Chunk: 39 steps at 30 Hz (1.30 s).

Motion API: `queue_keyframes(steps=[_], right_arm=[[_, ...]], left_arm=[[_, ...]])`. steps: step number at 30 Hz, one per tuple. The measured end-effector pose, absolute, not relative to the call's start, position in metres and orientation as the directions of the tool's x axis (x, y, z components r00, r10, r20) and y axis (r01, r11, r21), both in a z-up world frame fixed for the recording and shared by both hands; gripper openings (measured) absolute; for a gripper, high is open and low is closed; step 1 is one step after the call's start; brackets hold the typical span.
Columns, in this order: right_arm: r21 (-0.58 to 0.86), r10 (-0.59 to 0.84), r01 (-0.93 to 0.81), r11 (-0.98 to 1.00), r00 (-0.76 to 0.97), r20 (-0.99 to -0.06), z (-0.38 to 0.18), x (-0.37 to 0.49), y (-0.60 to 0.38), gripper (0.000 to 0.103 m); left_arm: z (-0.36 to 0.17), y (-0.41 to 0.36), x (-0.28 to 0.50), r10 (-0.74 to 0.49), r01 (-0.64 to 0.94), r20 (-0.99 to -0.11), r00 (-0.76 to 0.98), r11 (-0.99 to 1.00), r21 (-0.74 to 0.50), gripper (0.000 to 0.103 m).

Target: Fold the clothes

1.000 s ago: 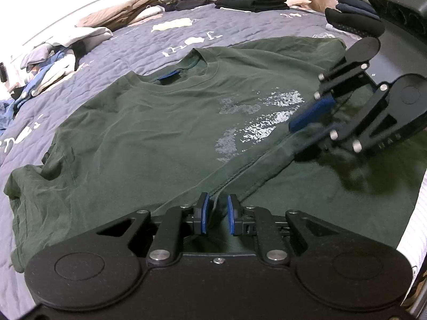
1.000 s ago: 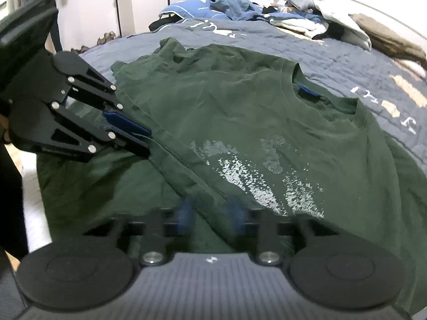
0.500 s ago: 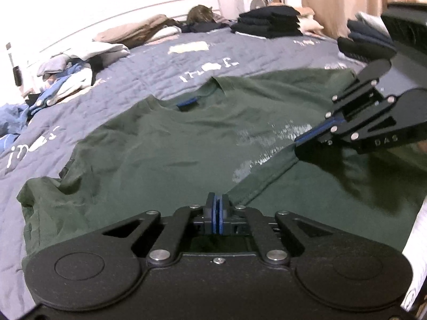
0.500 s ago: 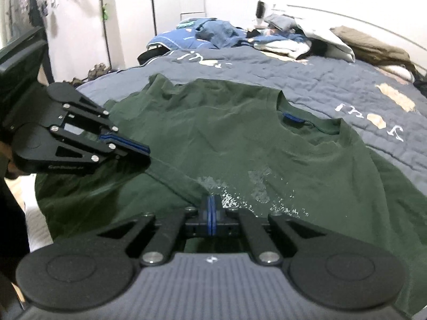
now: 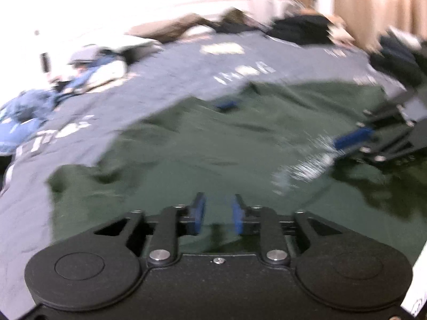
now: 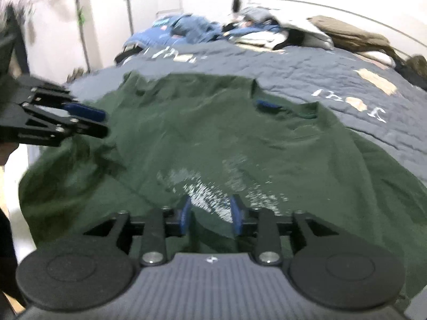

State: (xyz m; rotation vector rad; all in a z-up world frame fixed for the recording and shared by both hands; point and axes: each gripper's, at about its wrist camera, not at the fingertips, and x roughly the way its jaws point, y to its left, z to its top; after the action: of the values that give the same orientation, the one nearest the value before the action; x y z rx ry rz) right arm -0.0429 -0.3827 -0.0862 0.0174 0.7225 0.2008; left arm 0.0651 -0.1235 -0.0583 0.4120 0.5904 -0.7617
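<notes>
Shirt (image 6: pixel 213 144), dark green, lies spread on the bed (image 6: pixel 333 72), hem folded up. Both tools, left (image 5: pixel 217 214) and right (image 6: pixel 210 214), are opening, empty, above that hem. Next: grip a sleeve side and fold inward.

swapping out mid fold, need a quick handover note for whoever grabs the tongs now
Left tongs: jaws opening, no cloth pinched; they hover over the near side of the green t-shirt.
Right tongs: jaws opening too, over the shirt's white print, holding nothing.
Shirt: front up on the grey quilt, collar away from you, bottom part folded up over the lower chest.
Done: first fold of the hem.
Left: sleeves and sides in, final fold, then probably onto the dark folded stack. Unfolded clothes wait at the bed's far edge.
</notes>
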Motion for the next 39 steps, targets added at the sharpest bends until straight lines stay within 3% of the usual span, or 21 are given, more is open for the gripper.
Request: queue_keyframes(steps=[5,10,12,20,23,27,33,35,39], right_arm=[[0.134,0.169,-0.108,0.985,0.754,-0.635,-0.074,-0.06,-0.408,0.037],[0.153,0.118,-0.026,0.988,0.761,-0.637,-0.067,-0.082,-0.43,0.039],[0.154,0.094,0.006,0.988,0.765,-0.637,-0.064,-0.087,-0.437,0.04],[0.198,0.047,0.111,0.974,0.754,-0.656,-0.069,-0.088,-0.45,0.042],[0.185,0.059,0.088,0.979,0.744,-0.666,-0.073,-0.084,-0.441,0.042],[0.175,0.079,0.054,0.983,0.737,-0.672,-0.075,-0.081,-0.431,0.042],[0.164,0.063,0.066,0.984,0.734,-0.676,-0.076,-0.081,-0.432,0.042],[0.164,0.059,0.074,0.984,0.731,-0.679,-0.078,-0.082,-0.433,0.042],[0.158,0.063,0.065,0.985,0.723,-0.688,-0.08,-0.081,-0.43,0.043]], left_arm=[[-0.05,-0.086,0.072,-0.468,0.687,-0.642,0.608,0.715,0.13,0.035],[-0.061,-0.065,0.075,-0.393,0.661,-0.7,0.597,0.735,0.152,0.044],[-0.062,-0.056,0.075,-0.378,0.648,-0.713,0.59,0.749,0.139,0.053],[-0.075,-0.033,0.094,-0.363,0.56,-0.789,0.496,0.828,-0.029,0.055],[-0.079,-0.026,0.104,-0.409,0.506,-0.787,0.463,0.85,-0.145,0.032],[-0.08,-0.022,0.112,-0.435,0.464,-0.768,0.47,0.862,-0.205,0.009],[-0.072,-0.025,0.112,-0.425,0.434,-0.74,0.522,0.879,-0.198,0.006],[-0.074,-0.026,0.115,-0.398,0.413,-0.76,0.514,0.891,-0.188,0.011],[-0.069,-0.021,0.116,-0.349,0.351,-0.754,0.556,0.921,-0.168,0.036]])
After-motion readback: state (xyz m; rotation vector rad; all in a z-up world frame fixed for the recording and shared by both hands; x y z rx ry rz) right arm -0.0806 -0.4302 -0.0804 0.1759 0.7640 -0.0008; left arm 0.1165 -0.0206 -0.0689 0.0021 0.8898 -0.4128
